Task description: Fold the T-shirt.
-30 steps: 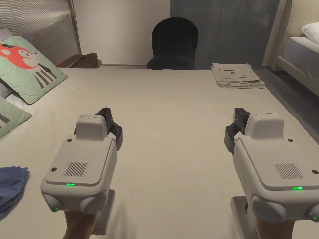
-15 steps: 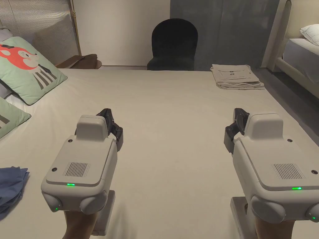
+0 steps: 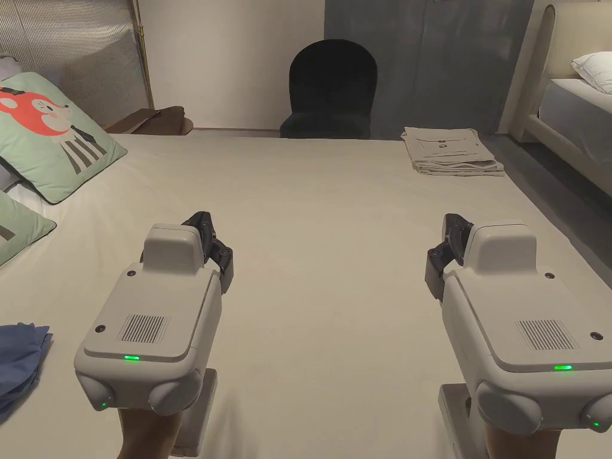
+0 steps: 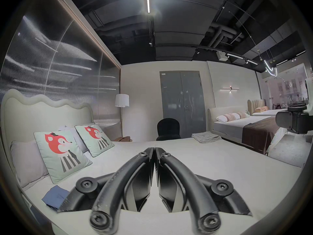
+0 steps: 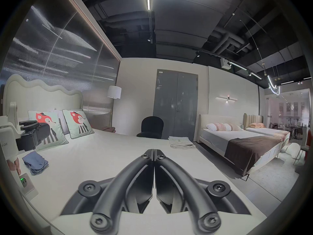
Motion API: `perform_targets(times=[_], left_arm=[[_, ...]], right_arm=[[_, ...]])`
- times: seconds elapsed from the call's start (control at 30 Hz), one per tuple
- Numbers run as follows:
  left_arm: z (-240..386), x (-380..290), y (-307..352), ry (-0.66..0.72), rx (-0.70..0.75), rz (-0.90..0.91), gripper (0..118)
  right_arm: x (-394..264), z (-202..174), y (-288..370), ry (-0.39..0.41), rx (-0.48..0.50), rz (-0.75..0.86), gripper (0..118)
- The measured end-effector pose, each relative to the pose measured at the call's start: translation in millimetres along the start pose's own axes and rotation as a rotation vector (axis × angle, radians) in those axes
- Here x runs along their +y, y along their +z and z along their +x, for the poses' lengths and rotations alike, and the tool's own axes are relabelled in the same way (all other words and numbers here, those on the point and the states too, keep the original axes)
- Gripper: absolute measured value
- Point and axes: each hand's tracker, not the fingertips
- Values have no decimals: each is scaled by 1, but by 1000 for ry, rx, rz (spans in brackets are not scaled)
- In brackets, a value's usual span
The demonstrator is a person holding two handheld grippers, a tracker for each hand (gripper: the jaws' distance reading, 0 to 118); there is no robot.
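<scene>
Holding both tools low over the bed (image 3: 323, 197), I have the left gripper (image 3: 210, 239) at lower left of the head view and the right gripper (image 3: 445, 251) at lower right, well apart. Each gripper view shows its own jaws pressed together with nothing between them. A folded beige shirt stack (image 3: 449, 152) lies at the bed's far right corner in the upper right; a crumpled blue T-shirt (image 3: 18, 364) sits at the left edge. Fox pillows (image 3: 51, 137) lean at upper left, and a black chair (image 3: 330, 89) stands beyond the bed.
</scene>
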Motion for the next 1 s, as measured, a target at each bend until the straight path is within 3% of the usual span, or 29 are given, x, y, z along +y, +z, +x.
perform_targets(times=[0.03, 0.07, 0.1, 0.13, 0.17, 0.2, 0.27, 1.0], left_arm=[[0, 0, 0, 3, -1, -1, 3], [-1, 0, 0, 6, -6, -2, 18], [-1, 0, 0, 8, -7, -5, 54], [-1, -1, 0, 9, -7, -6, 81], [-1, -1, 0, 12, -6, -8, 101], [-2, -1, -2, 16, -11, -19, 110], [-4, -2, -1, 32, -19, -21, 110], [-7, -2, 4, 30, 8, 1, 111]], right_arm=[[0, 0, 0, 1, -1, 0, 1], [-1, 0, 0, 0, -2, -3, 10], [-1, 0, -1, 1, -1, -12, 40], [-1, -1, -1, 3, -1, -17, 65], [-2, -1, -2, 6, -4, -22, 84], [-3, -1, -3, 6, -5, -26, 101], [-5, -1, -3, -1, -10, -30, 112], [-6, 6, 3, -16, -47, -4, 115]])
